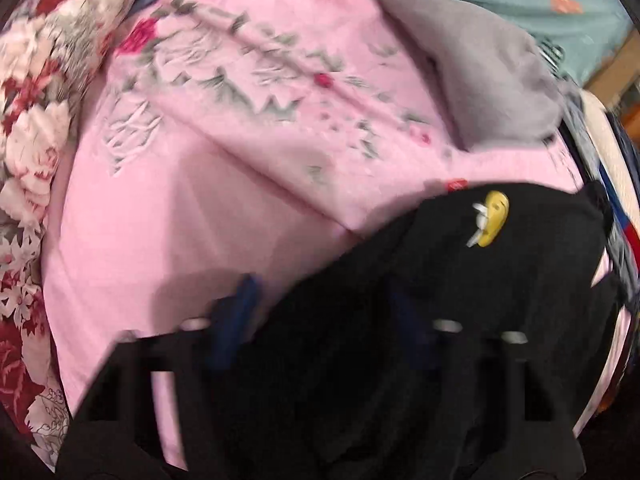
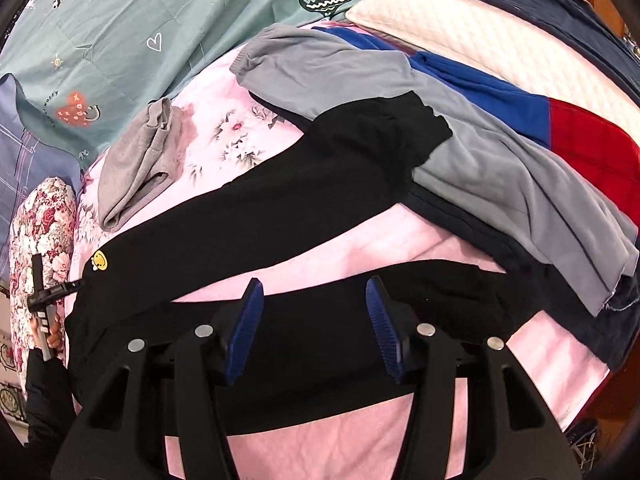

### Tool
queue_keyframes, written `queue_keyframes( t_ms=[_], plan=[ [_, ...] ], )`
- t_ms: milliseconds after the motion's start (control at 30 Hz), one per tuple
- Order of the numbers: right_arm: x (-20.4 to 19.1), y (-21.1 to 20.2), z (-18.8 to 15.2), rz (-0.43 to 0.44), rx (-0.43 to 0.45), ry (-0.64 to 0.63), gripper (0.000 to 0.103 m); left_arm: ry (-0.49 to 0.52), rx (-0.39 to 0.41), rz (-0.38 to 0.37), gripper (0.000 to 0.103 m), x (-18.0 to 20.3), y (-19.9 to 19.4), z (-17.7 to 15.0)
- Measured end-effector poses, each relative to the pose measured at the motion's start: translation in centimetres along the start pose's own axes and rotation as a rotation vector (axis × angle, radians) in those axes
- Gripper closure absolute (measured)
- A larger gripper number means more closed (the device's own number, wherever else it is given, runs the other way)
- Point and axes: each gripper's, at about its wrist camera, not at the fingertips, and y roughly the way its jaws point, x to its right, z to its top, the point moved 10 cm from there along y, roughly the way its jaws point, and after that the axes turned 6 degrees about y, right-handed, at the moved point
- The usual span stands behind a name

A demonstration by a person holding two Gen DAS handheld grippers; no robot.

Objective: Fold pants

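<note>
Black pants [image 2: 288,196] with a yellow smiley patch [image 2: 99,261] lie spread on the pink floral sheet [image 2: 400,240], legs apart. My right gripper [image 2: 316,312] is open, its blue fingers [image 2: 246,322] hovering over the nearer leg. In the left wrist view the waist of the black pants [image 1: 460,280] with the patch [image 1: 494,218] covers the right finger; the left blue finger [image 1: 236,320] shows beside the cloth. My left gripper [image 1: 328,312] looks open around the waist edge, and it also shows at far left in the right wrist view [image 2: 60,292].
A grey folded garment [image 2: 136,168] lies on the sheet beyond the pants. A pile of grey pants [image 2: 500,168], blue and red cloth [image 2: 520,112], a white pillow [image 2: 480,40] and jeans sits on the right. A floral pillow [image 2: 44,232] lies on the left.
</note>
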Motion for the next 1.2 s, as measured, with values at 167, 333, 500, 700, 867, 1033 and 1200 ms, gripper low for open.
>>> queue_keyframes(
  t_ms=[167,333,500,700,867,1033,1200],
  plan=[
    [-3.9,1.3,0.0,0.023,-0.031,-0.088,0.049,0.025,0.105,-0.032,0.094,1.2,-1.9,-1.0],
    [-14.8,6.0,-1.1,0.133,-0.141,-0.401,0.043,-0.065,0.206,-0.09,0.094,-0.1,-3.2,-0.3],
    [-28.1,12.6,-3.5,0.261,-0.283,-0.764,0.043,-0.062,0.215,-0.088,0.094,-0.3,-2.9,-0.6],
    [-36.9,19.0,-4.7,0.269,-0.341,-1.02,0.043,-0.074,0.234,-0.126,0.094,-0.7,-3.6,-0.8],
    [-39.7,22.5,-6.3,0.29,-0.441,-1.085,0.043,-0.075,0.225,-0.125,0.094,-0.8,-3.2,-0.8],
    [-40.0,23.5,-7.5,0.283,-0.42,-1.121,0.099,-0.095,0.207,-0.053,0.094,-1.7,-2.7,0.5],
    [-42.1,23.9,-5.2,0.245,-0.312,-1.094,0.099,-0.129,0.16,-0.027,0.094,-3.1,-0.5,1.7]
  ],
)
